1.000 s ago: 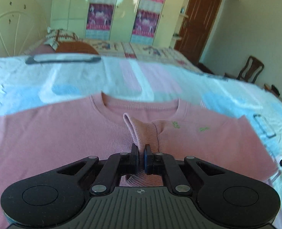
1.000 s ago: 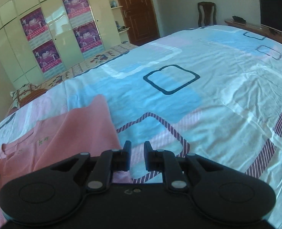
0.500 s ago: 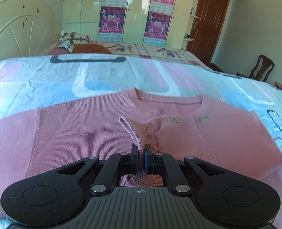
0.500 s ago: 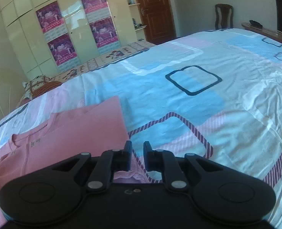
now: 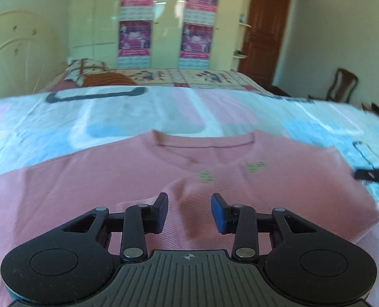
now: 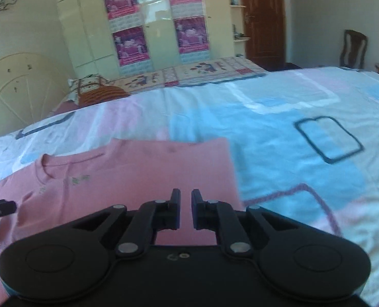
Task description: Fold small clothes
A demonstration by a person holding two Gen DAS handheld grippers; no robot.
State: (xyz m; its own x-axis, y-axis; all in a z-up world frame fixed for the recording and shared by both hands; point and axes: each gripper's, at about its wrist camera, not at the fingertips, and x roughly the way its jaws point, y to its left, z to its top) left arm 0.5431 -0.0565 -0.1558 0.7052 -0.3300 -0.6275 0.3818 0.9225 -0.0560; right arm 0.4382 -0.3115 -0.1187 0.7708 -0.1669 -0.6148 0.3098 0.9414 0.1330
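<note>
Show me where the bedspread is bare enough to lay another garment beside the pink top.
Bare bedspread runs right of the pink top, around the dark square outline. A narrower bare strip lies beyond the neckline, toward the second bed. Crowded: over the top itself, where the left gripper and right gripper hover.

Left gripper (image 5: 189, 211): jaws stood wide apart, nothing between them, blue pads (image 5: 219, 213) facing inward; both fingers were level and extended forward from the black body. Right gripper (image 6: 186, 211): jaws were drawn close, a narrow gap remaining between the fingertips, nothing visibly clamped. The tip of the left gripper appeared at the left edge of the right wrist view; the right gripper's tip showed at the right edge of the left wrist view.
</note>
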